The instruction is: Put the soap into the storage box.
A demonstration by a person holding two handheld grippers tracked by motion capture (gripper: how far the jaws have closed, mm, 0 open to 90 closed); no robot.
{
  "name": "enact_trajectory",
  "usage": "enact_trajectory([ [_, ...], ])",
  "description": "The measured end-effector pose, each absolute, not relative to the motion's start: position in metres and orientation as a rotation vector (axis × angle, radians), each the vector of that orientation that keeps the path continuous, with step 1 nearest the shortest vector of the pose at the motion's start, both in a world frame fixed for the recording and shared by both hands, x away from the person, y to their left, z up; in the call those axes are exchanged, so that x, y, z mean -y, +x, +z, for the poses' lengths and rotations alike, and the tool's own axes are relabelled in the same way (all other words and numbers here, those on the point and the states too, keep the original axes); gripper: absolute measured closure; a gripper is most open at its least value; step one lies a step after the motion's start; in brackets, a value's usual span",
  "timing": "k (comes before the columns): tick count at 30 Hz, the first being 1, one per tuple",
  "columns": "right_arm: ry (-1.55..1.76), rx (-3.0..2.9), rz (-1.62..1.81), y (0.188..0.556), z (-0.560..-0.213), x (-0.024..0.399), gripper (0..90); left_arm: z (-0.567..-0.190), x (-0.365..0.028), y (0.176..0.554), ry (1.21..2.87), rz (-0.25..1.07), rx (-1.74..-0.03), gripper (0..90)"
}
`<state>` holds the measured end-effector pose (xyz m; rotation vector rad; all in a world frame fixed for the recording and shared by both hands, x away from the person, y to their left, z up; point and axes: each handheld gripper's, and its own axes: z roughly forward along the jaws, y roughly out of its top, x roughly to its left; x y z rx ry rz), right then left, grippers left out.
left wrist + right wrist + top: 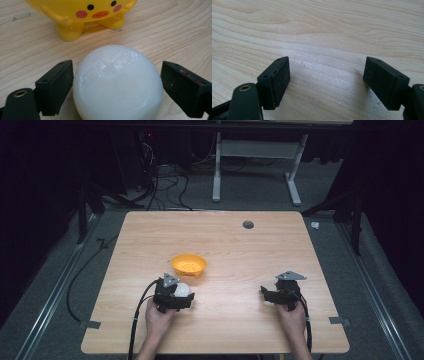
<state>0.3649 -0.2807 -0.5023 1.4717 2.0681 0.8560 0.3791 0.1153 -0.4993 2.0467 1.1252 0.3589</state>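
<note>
White ball [117, 83], round, no long axis

Yellow bowl [85, 15] top cut off by frame edge; white ball [117, 83] bottom cropped.

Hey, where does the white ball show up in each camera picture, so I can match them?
High view: the white ball sits left of centre, at the left gripper, just below the yellow bowl.
Left gripper view: low centre, between the jaws.
Right gripper view: bare wooden table.
Shared landmark: the yellow bowl, beyond the ball.
</note>
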Motion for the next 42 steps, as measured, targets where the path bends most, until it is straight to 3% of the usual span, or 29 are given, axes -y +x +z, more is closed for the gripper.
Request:
enact_trajectory([
  [10, 1.472, -2.068, 0.856, 0.365, -0.502, 0.281, 22.5, -0.502, -0.114, 0.38, 2.069, 0.362, -1.124, 16.1],
  [17, 1.472, -2.068, 0.856, 0.365, -0.502, 0.281, 22.5, -0.503, -0.114, 0.378, 2.081, 0.38, -1.11, 23.7],
  [42, 1.472, -2.068, 0.856, 0.365, -0.502, 0.281, 22.4, -0.491, -0.116, 0.373, 2.073, 0.374, -1.089, 24.3],
])
